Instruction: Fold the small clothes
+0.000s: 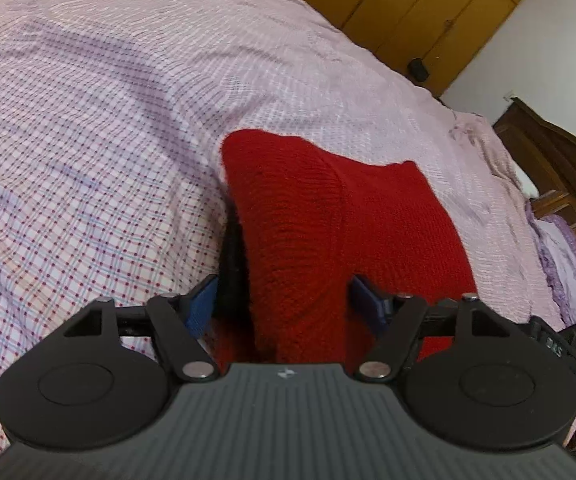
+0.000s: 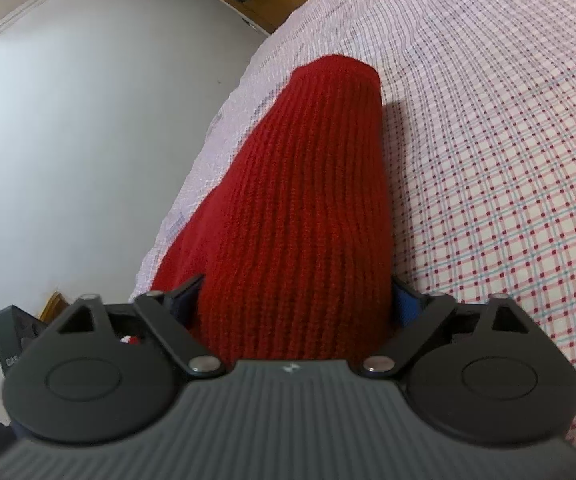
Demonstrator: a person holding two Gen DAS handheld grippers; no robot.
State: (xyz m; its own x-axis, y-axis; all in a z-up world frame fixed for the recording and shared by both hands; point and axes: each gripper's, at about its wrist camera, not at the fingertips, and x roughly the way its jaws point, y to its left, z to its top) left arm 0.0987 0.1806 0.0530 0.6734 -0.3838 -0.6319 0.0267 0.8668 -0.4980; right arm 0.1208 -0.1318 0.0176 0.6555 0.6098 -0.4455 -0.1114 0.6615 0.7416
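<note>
— Looking down my left tongs (image 1: pixel 282 300), what did I have?

— My blue pads (image 1: pixel 198 308) stood spread, with a thick fold of the red knit garment (image 1: pixel 328 216) bunched between them. Whether the pads pressed the wool I could not tell; it filled most of the gap, and a dark layer showed on its left side.

— And my right tongs (image 2: pixel 294 300)?

— Much the same: spread wide, the ribbed red knit (image 2: pixel 308 200) filling the gap from pad to pad. I judged it a loose grip at best, and could not say for certain.

— Which way did the garment run from me?

— Straight ahead of both tongs. Its long axis followed the line of my fingers, the ribs running away from the right tongs to a rounded far end. In the left view it lay flatter and wider to the right, over the checked bedspread (image 1: pixel 88 160).

— Where on the bed?

— Near the edge; the right view showed the floor (image 2: pixel 68 140) just left of it.

— Which hand was nearer?

— Neither; both sat at its near end. I judged the coming fold would carry that end away, along the ribs.
</note>
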